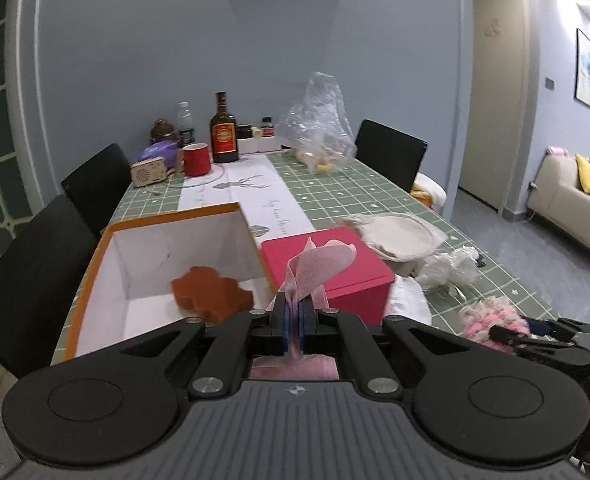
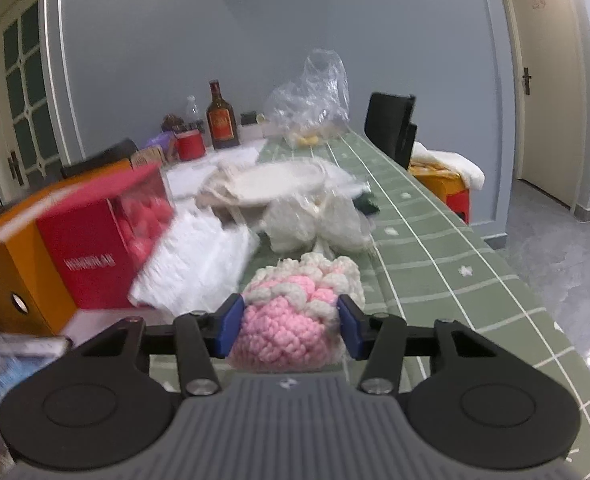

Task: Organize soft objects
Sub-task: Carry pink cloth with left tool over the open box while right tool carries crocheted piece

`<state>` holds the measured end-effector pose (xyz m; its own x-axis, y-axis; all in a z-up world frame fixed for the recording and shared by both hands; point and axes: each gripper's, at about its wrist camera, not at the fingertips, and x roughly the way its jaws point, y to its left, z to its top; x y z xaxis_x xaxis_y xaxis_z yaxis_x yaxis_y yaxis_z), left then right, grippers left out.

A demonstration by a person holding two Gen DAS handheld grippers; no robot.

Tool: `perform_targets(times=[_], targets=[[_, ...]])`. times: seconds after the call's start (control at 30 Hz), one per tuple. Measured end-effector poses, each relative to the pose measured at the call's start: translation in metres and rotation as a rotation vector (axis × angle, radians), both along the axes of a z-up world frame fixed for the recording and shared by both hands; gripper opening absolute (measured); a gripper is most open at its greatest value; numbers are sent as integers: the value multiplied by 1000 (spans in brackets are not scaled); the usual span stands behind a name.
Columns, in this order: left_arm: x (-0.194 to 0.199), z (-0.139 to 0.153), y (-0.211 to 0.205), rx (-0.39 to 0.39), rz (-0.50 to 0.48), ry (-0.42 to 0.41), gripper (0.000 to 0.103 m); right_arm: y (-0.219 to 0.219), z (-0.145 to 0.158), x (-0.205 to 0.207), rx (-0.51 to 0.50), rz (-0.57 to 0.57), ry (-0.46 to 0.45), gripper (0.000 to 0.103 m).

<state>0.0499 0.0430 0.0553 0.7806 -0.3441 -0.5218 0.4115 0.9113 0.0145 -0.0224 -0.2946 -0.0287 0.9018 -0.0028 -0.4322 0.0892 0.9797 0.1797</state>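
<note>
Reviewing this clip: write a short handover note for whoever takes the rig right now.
Left tongs: shut on a pink cloth, held near the open orange box.
Right tongs: around the pink-and-cream knitted piece on the table; grip not confirmed.
Done: a brown sponge lies in the box.
Left: drop the cloth in, then the knitted piece and the white soft items beside the red box.

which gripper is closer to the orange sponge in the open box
Left. The left gripper, shut on a pink cloth, is just right of the orange sponge. The right gripper straddles the pink crocheted piece farther right.
</note>
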Motion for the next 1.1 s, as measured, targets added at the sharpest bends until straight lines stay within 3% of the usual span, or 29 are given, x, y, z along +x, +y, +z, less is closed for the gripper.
perform_targets(times=[0.27,0.43,0.6,0.77,0.97,1.1], targets=[[22,-4,30,-17,97,-3,5,34,47,10,-10,120,-128,51],[31,-3,46,-34,134,-3,5,70,77,25,-12,261,-195,51],[36,-2,65,-48,175,1,5,112,101,45,-75,391,-240,51],[45,-6,71,-26,193,22,5,148,122,74,-128,421,-242,51],[59,-11,74,-1,227,45,5,170,164,145,-97,541,-112,51],[69,-11,74,-5,248,70,5,185,175,170,-146,560,-127,51]])
